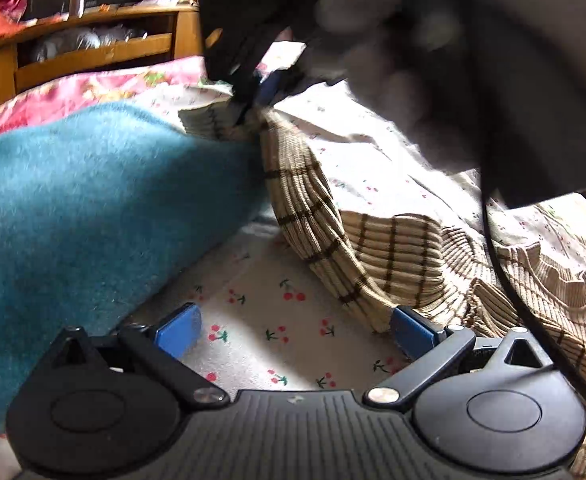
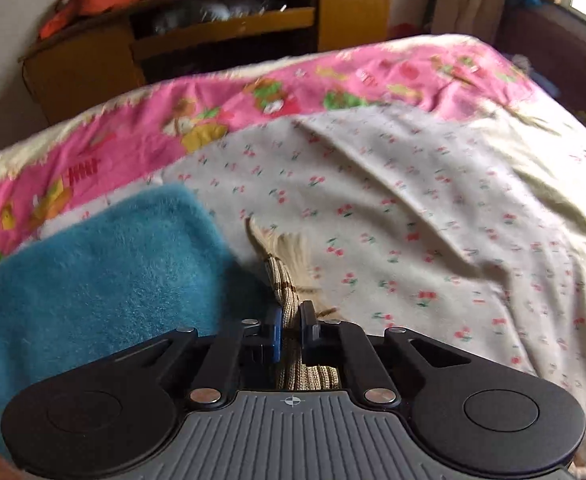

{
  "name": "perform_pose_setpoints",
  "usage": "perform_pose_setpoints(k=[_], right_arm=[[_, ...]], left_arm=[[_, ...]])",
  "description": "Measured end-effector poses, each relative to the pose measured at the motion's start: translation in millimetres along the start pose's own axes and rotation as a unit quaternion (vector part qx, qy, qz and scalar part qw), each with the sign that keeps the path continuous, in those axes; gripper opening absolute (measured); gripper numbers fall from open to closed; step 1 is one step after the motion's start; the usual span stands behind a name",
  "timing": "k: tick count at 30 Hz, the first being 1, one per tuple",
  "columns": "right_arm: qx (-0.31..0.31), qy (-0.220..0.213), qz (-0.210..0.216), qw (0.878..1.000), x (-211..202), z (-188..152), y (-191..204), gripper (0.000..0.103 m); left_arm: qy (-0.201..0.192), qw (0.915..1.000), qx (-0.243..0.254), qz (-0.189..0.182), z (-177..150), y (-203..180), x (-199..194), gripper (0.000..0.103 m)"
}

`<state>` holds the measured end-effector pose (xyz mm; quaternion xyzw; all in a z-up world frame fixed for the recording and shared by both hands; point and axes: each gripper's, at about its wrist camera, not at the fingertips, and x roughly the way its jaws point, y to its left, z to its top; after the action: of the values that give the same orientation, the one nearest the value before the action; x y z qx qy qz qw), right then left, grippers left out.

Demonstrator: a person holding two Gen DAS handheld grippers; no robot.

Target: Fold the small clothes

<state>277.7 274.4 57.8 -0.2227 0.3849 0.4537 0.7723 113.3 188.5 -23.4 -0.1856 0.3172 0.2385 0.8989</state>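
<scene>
A beige ribbed garment with brown checks (image 1: pixel 397 248) lies crumpled on the cherry-print sheet (image 1: pixel 261 328). My left gripper (image 1: pixel 293 332) is open and empty, low over the sheet, its right pad close to the garment's edge. My right gripper (image 1: pixel 253 96) is seen ahead in the left wrist view, shut on one end of the garment and lifting it. In the right wrist view the right gripper (image 2: pixel 291 330) pinches the bunched beige fabric (image 2: pixel 283 280) between its blue pads.
A folded teal fleece item (image 1: pixel 73 216) lies on the left, beside the garment; it also shows in the right wrist view (image 2: pixel 93 280). A pink cartoon blanket (image 2: pixel 253 96) covers the far bed. A wooden cabinet (image 2: pixel 221 28) stands behind. A black cable (image 1: pixel 505 280) hangs over the garment.
</scene>
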Motion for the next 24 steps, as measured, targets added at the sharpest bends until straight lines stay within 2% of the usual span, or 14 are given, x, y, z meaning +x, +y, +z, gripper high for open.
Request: perform_pose_setpoints(k=[3,5,9,11,14,16,18,21,24], right_arm=[[0.065,-0.055,-0.002,0.996,-51.0,-11.0,-33.5,0.007],[0.119,-0.102,-0.005,0.988,-93.3,-29.4,-61.3,0.007],[0.233,-0.199,-0.012,0.952,-177.1,-102.0,-113.7,0.007],[0.274,-0.223,-0.05,0.934,-202.1,-152.1,-134.6,0.007],[0.319,-0.205,-0.099,0.92,-201.9,-222.1,-159.6,0.014],[0.364,-0.169,-0.126,0.907,-185.1,-268.8,-179.8,0.016],[0.411,-0.14,-0.127,0.892,-173.2,-304.1,-192.8,0.016],[0.455,-0.144,-0.111,0.872,-173.1,-335.1,-196.7,0.016],[0.459,-0.16,-0.112,0.867,-177.0,-339.4,-199.2,0.016]], left_arm=[[-0.02,0.9996,0.021,-0.001,-3.5,-8.8,-5.3,0.103],[-0.031,0.999,0.032,-0.006,-6.1,-14.8,-9.1,0.103],[-0.045,0.997,0.062,-0.012,-7.6,-24.5,-12.5,0.103],[-0.047,0.9952,0.084,-0.016,-11.2,-34.0,-14.6,0.103],[-0.046,0.9905,0.129,-0.018,-18.8,-52.4,-13.6,0.103],[-0.05,0.9854,0.162,-0.016,-25.3,-65.4,-13.6,0.103],[-0.055,0.9797,0.192,-0.013,-32.5,-77.1,-16.1,0.103],[-0.057,0.9744,0.217,-0.015,-38.7,-86.2,-16.1,0.103],[-0.048,0.9746,0.218,-0.016,-39.7,-87.9,-12.7,0.103]])
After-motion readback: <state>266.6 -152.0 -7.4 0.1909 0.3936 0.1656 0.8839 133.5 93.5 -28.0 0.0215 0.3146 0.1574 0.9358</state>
